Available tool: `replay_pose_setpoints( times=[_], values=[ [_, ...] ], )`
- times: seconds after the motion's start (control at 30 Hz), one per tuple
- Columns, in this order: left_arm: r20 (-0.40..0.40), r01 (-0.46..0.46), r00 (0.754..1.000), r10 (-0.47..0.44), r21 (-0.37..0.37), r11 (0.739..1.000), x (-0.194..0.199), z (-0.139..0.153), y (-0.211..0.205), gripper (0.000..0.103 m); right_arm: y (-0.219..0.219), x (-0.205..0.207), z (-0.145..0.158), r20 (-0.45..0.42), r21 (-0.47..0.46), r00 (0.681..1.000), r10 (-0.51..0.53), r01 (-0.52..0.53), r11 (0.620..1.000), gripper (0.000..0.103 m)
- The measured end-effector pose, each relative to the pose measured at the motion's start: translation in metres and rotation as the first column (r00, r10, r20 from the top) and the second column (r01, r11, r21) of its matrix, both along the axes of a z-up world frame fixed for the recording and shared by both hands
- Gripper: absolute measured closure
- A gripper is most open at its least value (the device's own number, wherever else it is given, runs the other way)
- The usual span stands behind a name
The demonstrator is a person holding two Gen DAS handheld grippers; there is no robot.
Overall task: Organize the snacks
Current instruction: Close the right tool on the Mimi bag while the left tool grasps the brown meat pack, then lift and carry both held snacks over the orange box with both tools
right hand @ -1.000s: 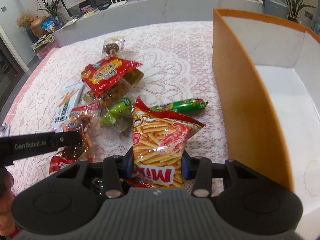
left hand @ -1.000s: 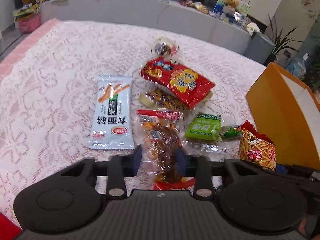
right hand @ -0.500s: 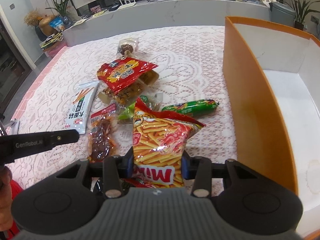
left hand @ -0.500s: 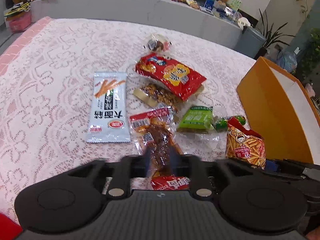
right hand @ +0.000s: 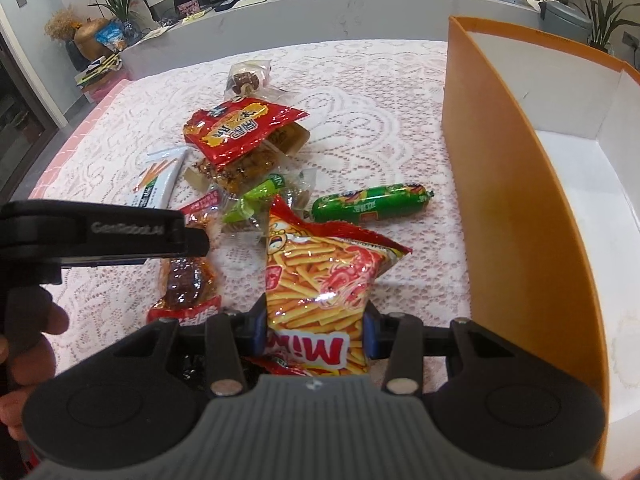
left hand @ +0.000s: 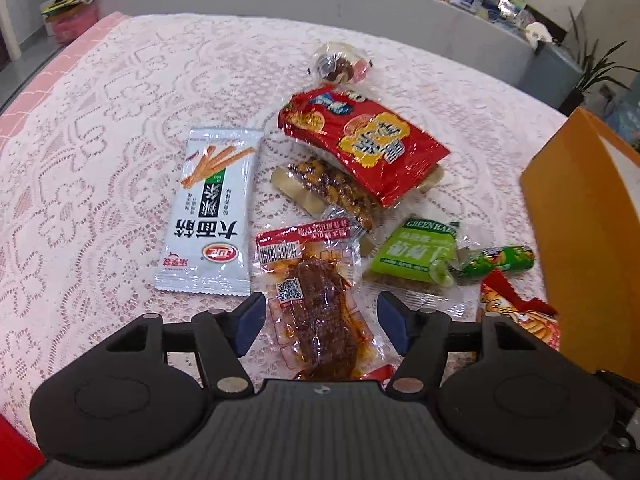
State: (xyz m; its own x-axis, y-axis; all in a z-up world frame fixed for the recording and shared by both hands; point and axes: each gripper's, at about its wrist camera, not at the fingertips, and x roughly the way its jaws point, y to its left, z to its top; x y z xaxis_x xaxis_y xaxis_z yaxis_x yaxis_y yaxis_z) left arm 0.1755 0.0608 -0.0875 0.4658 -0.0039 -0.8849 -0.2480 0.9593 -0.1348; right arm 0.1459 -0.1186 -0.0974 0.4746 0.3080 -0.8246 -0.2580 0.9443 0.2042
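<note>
Snacks are being sorted: the Mimi fries bag (right hand: 320, 280) is being held in the right claw (right hand: 316, 334), just beside the orange box (right hand: 516, 216), and is judged to need lifting over its near wall. The left claw (left hand: 320, 320) is being opened around the clear meat packet (left hand: 316, 300) lying on the tabletop (left hand: 100, 140).

The dried-meat packet (left hand: 320, 304) lies on the worktop (left hand: 100, 160) between the opening left tongs (left hand: 322, 326), untouched by either pad. Left of it lies the noodle-stick packet (left hand: 212, 212); beyond, the cracker bag (left hand: 364, 140) overlaps a peanut bar (left hand: 332, 190). The fries bag (right hand: 320, 276) sits gripped in the right tongs (right hand: 316, 334), the box (right hand: 516, 208) to their right, the sausage (right hand: 372, 203) ahead.
</note>
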Motion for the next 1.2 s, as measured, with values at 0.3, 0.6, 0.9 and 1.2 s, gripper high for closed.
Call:
replay_pose_setpoints(
  times=[0.3,0.6,0.9,1.2],
  values=[
    [0.0,-0.001,1.0,0.001,0.028,1.0,-0.001,-0.014,-0.005,0.026,0.0,0.005,-0.008,-0.011,-0.001,1.0,0.022,-0.022,1.0,0.061],
    [0.033,0.025,0.999,-0.025,0.013,1.0,-0.008,-0.012,0.005,0.043,-0.002,0.009,-0.01,-0.017,-0.005,1.0,0.014,-0.014,1.0,0.06],
    [0.074,0.02,0.997,-0.019,-0.01,1.0,-0.019,0.001,0.014,0.045,-0.002,0.009,0.0,0.009,-0.023,1.0,0.015,-0.015,1.0,0.06],
    [0.155,0.047,0.987,-0.042,-0.028,0.999,-0.039,0.039,0.015,0.045,-0.008,0.002,0.027,0.052,-0.001,0.998,0.038,-0.038,0.999,0.061]
  ],
)
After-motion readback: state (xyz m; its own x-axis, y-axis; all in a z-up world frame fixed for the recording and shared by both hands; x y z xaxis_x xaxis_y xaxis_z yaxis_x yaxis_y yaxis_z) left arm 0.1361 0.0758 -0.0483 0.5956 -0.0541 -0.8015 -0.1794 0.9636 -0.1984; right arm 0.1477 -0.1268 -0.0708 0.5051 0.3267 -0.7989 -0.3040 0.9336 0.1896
